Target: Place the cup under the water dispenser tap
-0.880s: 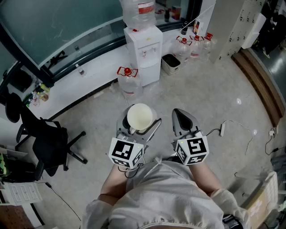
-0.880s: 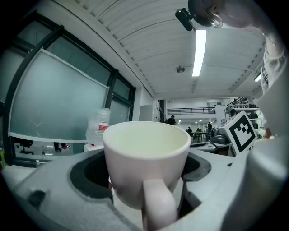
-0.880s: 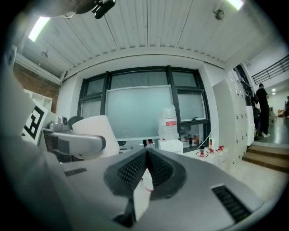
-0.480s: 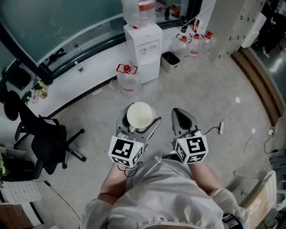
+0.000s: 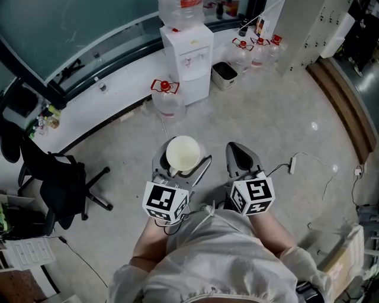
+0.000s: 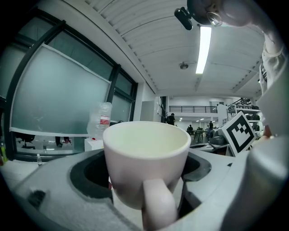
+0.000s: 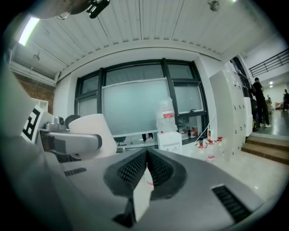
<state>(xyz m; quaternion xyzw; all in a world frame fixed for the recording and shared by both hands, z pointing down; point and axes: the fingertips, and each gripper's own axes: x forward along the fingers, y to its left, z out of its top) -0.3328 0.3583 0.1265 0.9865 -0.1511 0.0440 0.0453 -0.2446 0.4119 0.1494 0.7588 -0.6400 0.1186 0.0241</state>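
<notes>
- Left tool (image 5: 181, 165) grips the white cup (image 6: 145, 155) by its body, a jaw pressed on either side. The handle is turned back toward us and the mouth faces up; we see nothing inside.
- Right tool (image 5: 239, 157) rides just beside it, jaws together and holding nothing.
- We judge the task to be at its carrying stage. The cup is picked up and held in the air above the floor (image 5: 278, 124), well apart from the water dispenser (image 5: 188, 50).
- No cup stands under the dispenser's tap (image 5: 189, 61) yet.
- What is left, by our reading, is to close the gap to the dispenser, bring the cup upright in below the tap, set it down and let go.
- At the dispenser's foot a spare water bottle (image 5: 166, 99) with a red cap stands just beside it. A small bin (image 5: 225, 74) sits on its other side, with more bottles (image 5: 254, 52) past that.
- A large bottle (image 5: 180, 10) is mounted on top of the dispenser.
- Frosted glass (image 5: 53, 32) runs behind a white ledge (image 5: 112, 103) at the back of the room.
- A black office chair (image 5: 59, 183) stands at the left, pale lockers (image 5: 308, 29) at the right, and a cable (image 5: 308, 161) trails over the speckled grey floor.
</notes>
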